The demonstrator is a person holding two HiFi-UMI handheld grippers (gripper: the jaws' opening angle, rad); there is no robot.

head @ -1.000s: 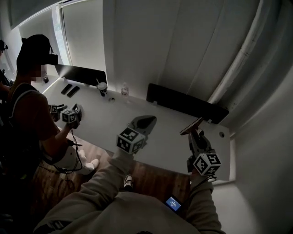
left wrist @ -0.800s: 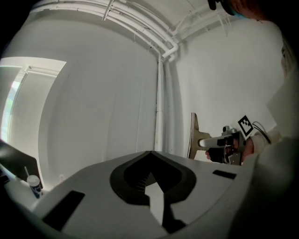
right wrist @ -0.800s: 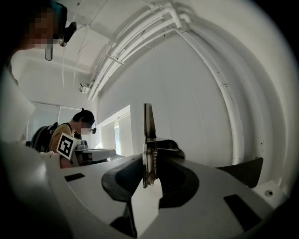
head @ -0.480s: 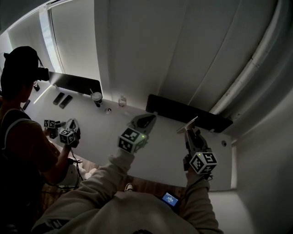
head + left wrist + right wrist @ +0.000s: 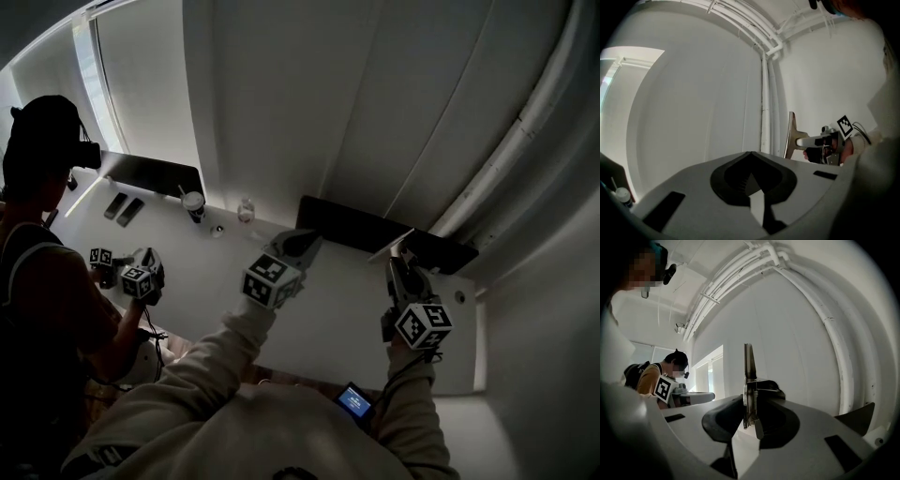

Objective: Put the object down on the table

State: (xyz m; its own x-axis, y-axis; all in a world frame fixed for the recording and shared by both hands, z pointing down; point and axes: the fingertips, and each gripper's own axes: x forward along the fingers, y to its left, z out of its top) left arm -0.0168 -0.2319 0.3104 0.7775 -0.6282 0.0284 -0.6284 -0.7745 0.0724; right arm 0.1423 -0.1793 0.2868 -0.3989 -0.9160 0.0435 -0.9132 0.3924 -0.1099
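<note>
Currently you are holding, in the right gripper [image 5: 401,270], a thin flat board [image 5: 395,246]: the jaws are standing partway closed and clamping it at its spring clip [image 5: 753,397]. The board is riding edge-up above the far right part of the white table [image 5: 328,309]. The left gripper [image 5: 302,244] is hovering over the table's middle, jaws resting together and carrying nothing. Another person [image 5: 42,234] is standing at the table's left end.

A plain office-like workroom — a long white surface [image 5: 337,314] divided by low black panels [image 5: 370,228], bare white walls with pipes [image 5: 525,141] along the corner, a lidded cup [image 5: 193,202], a second person [image 5: 42,244] alongside.
</note>
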